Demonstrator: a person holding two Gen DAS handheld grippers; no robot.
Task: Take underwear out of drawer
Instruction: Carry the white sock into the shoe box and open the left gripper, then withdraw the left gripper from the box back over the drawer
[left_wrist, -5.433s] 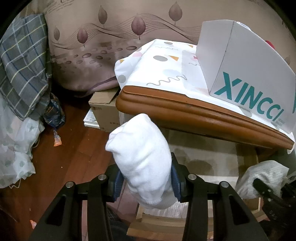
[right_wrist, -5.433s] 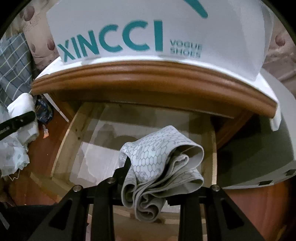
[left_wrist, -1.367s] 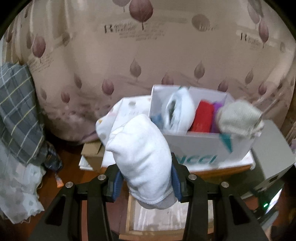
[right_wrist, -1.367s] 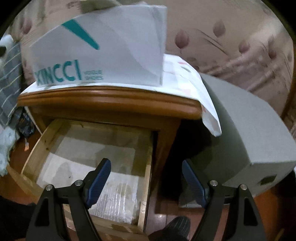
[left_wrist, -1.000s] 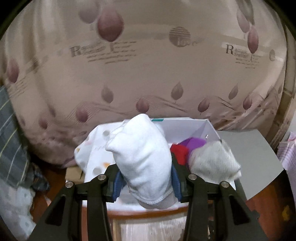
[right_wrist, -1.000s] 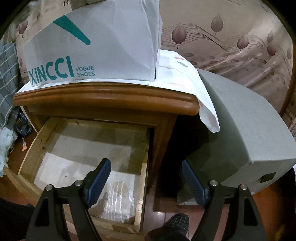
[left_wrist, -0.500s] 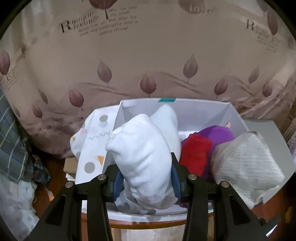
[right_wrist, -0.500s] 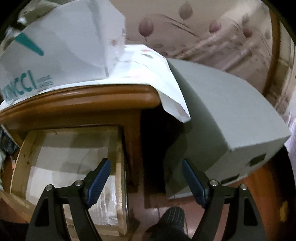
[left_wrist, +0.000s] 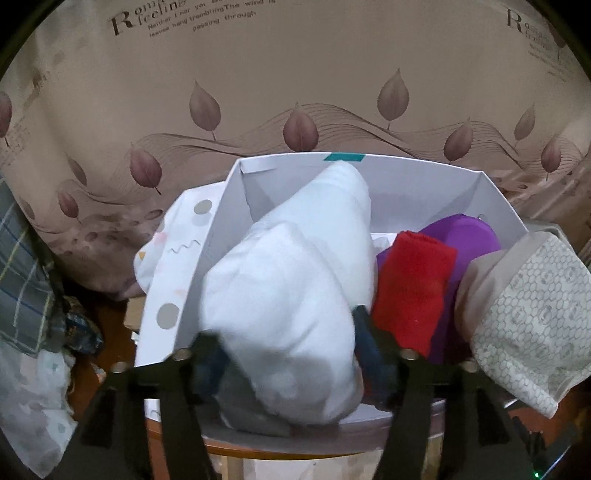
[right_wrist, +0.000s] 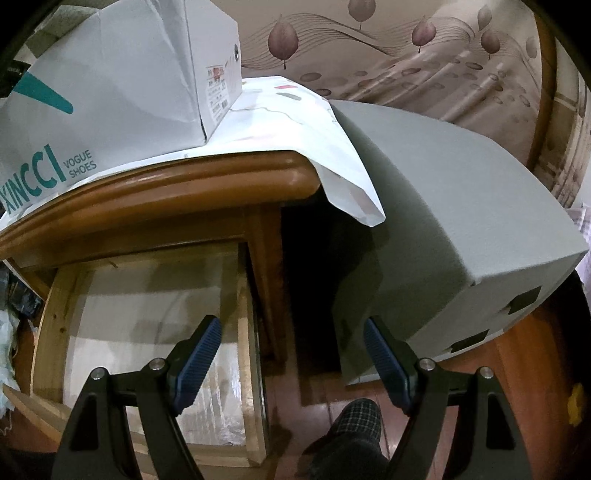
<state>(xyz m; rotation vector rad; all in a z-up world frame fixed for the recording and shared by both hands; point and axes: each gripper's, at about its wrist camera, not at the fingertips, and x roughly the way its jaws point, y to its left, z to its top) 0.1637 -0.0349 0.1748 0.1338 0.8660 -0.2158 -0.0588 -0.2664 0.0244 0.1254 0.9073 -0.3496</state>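
Left gripper (left_wrist: 291, 363) over white shoe box (left_wrist: 413, 177), jaws opening around white underwear roll (left_wrist: 284, 325); pads parting, roll still between them at the front left of the box. Right gripper (right_wrist: 291, 356) spread wide, empty, above open drawer (right_wrist: 48, 325). Risk: roll resting high on another white bundle (left_wrist: 332, 221), likely to tip over the near wall, or snag a pad on withdrawal. Patterned grey piece (left_wrist: 528, 325) overhanging the right rim, prone to sliding out if nudged.

Soft white cloth bundle (left_wrist: 284, 317) in matt cardboard box (left_wrist: 236, 206) — glossy varnished wood nightstand (right_wrist: 155, 199).
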